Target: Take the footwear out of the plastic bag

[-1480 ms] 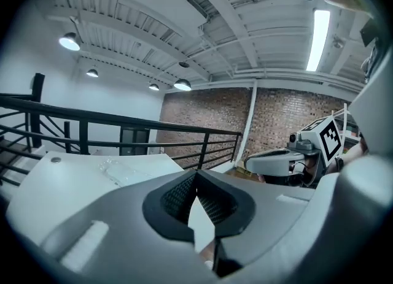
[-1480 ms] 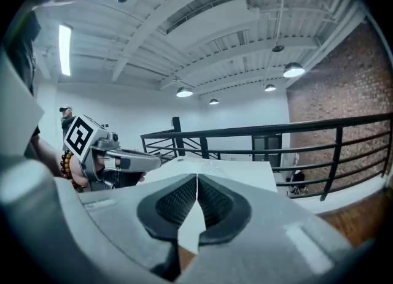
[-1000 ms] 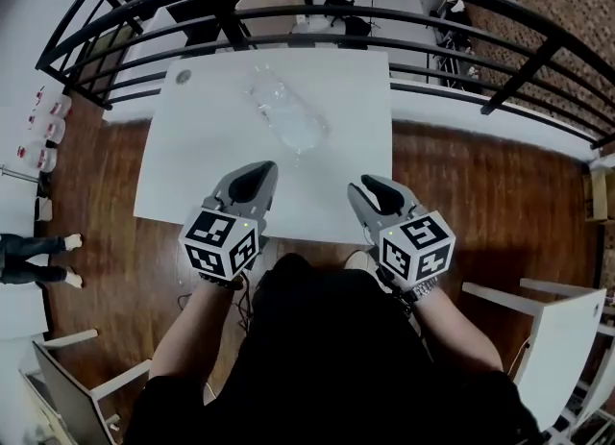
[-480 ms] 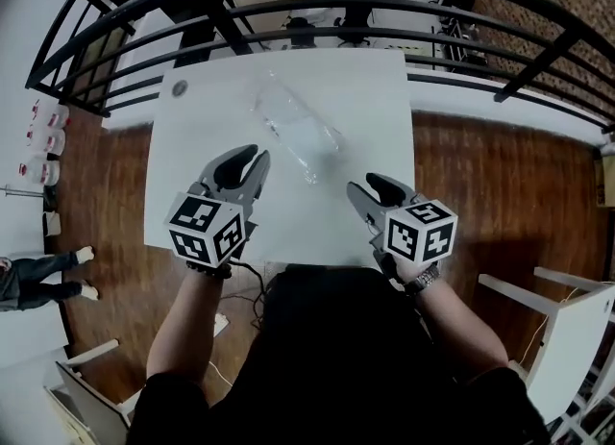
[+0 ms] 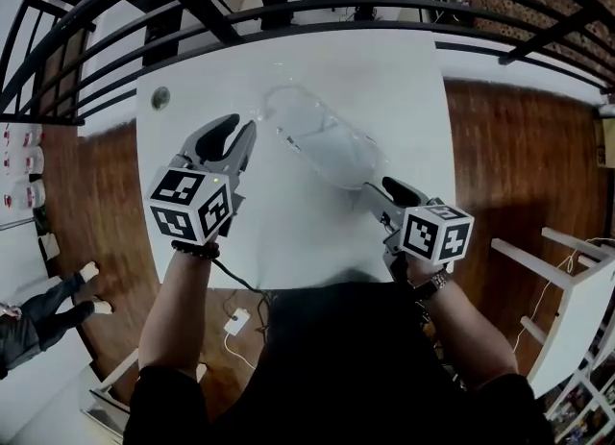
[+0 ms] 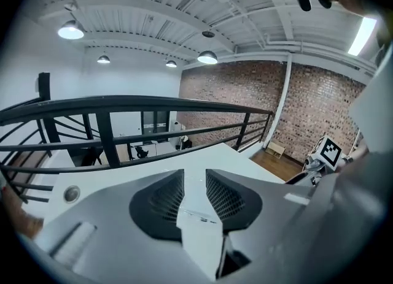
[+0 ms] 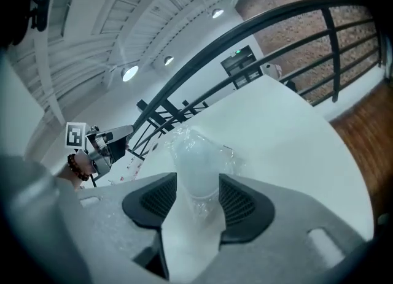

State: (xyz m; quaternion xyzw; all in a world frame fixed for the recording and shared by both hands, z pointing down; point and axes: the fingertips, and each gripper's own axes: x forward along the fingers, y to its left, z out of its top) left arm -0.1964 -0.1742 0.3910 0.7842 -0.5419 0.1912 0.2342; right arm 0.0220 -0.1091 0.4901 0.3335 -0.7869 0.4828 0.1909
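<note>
The footwear point(image 5: 333, 148) is a pale shape inside the clear plastic bag point(image 5: 309, 124), which lies diagonally across the middle of the white table point(image 5: 408, 87). Nothing is out yet. I can't tell which end of the bag is the mouth (film too clear).

Your right gripper point(image 5: 381, 190) is at the bag's near end. In the right gripper view the jaws stand wide apart, with the crinkled bag point(image 7: 198, 154) and the pale bulk inside it sitting in and just past the gap. They aren't pinched on it.

Your left gripper point(image 5: 242, 127) is just beside the bag's left flank, apart from it. Its jaws are narrowly parted, with only bare tabletop between them in the left gripper view.

Judged risks:
- If you close the right on film plus shoe, you lock them together and the shoe won't slide out.
- If you pull on film alone with nothing pinning the far side, the whole bag probably skids over the smooth top toward the railing point(image 5: 317, 1) side or the edge.
- Thin film may also slip or tear at the jaw tips.
</note>
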